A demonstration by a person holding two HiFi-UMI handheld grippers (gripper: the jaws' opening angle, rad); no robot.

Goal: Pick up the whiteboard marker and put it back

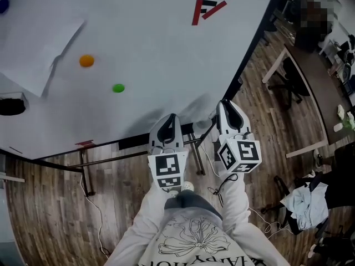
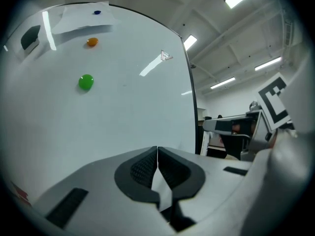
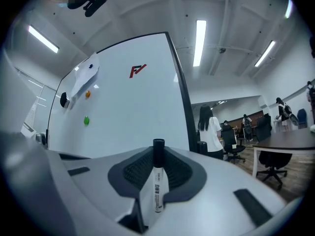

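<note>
A white whiteboard marker (image 3: 157, 183) with a black cap stands upright between the pads of my right gripper (image 3: 157, 168), which is shut on its barrel, cap end outward. In the head view the right gripper (image 1: 226, 108) points at the whiteboard (image 1: 155, 49) near its lower right corner. My left gripper (image 1: 172, 119) hovers just to its left, also facing the board. Seen from its own camera, the left gripper (image 2: 157, 163) has its jaws together with nothing between them. The marker is hidden in the head view.
The board carries an orange magnet (image 1: 86, 61), a green magnet (image 1: 118, 88), a sheet of paper (image 1: 39, 49), a black eraser (image 1: 11, 105) and a red logo (image 1: 206, 10). Its tray (image 1: 138, 142) runs along the bottom edge. Desks (image 1: 302, 93) and chairs stand at the right; a person (image 3: 212, 132) stands beyond the board.
</note>
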